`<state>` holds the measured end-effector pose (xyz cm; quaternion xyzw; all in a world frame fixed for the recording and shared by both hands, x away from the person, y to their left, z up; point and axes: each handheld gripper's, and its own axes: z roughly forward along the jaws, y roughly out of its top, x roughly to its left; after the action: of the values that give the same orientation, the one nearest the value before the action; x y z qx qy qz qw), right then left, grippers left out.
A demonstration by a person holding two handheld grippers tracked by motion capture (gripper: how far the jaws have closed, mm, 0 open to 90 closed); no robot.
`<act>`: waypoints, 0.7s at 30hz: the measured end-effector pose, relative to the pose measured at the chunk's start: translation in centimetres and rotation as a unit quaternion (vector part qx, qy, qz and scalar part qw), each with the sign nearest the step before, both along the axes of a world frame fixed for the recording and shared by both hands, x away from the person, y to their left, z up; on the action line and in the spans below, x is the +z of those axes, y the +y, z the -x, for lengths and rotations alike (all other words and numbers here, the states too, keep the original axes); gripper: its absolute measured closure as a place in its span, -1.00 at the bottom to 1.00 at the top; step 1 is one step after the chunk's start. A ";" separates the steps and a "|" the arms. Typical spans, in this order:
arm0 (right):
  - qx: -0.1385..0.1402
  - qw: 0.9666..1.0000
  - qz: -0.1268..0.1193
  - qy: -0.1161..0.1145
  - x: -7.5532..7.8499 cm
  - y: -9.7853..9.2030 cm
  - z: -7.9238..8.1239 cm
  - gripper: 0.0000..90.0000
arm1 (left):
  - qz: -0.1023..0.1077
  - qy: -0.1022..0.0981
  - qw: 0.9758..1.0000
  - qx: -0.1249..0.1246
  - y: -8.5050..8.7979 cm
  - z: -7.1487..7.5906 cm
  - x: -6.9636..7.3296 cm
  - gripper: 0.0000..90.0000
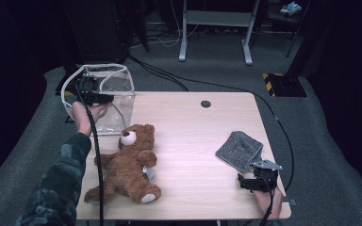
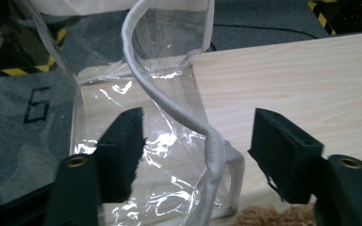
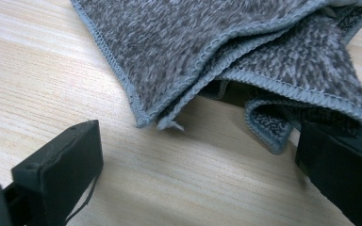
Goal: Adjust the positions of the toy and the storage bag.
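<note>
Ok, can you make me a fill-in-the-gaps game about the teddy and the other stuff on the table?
1. The teddy bear lies on the wooden ____.
2. The white strap between the left gripper's jaws belongs to a see-through plastic ____.
3. The folded cloth in front of the right gripper is coloured ____.
4. The jaws of the right gripper stand ____, touching nothing.

Missing words: table; bag; grey; open

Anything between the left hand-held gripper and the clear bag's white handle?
Nothing visible. The white handle already hangs between the open jaws of the left hand-held gripper, pads not touching it. The teddy bear lies nearer the person, off that line.
</note>
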<state>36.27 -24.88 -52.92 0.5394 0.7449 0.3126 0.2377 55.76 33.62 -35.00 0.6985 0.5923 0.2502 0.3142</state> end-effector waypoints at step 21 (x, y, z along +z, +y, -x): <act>-0.003 1.000 0.000 -0.002 0.0 -0.7 0.8 -0.99 | 0.003 -0.032 0.998 -0.054 -0.9 -0.9 -0.4 0.65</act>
<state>35.45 -25.61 -52.95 0.5410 0.7430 0.3125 0.2400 56.66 32.75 -35.39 0.7204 0.5438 0.2530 0.3482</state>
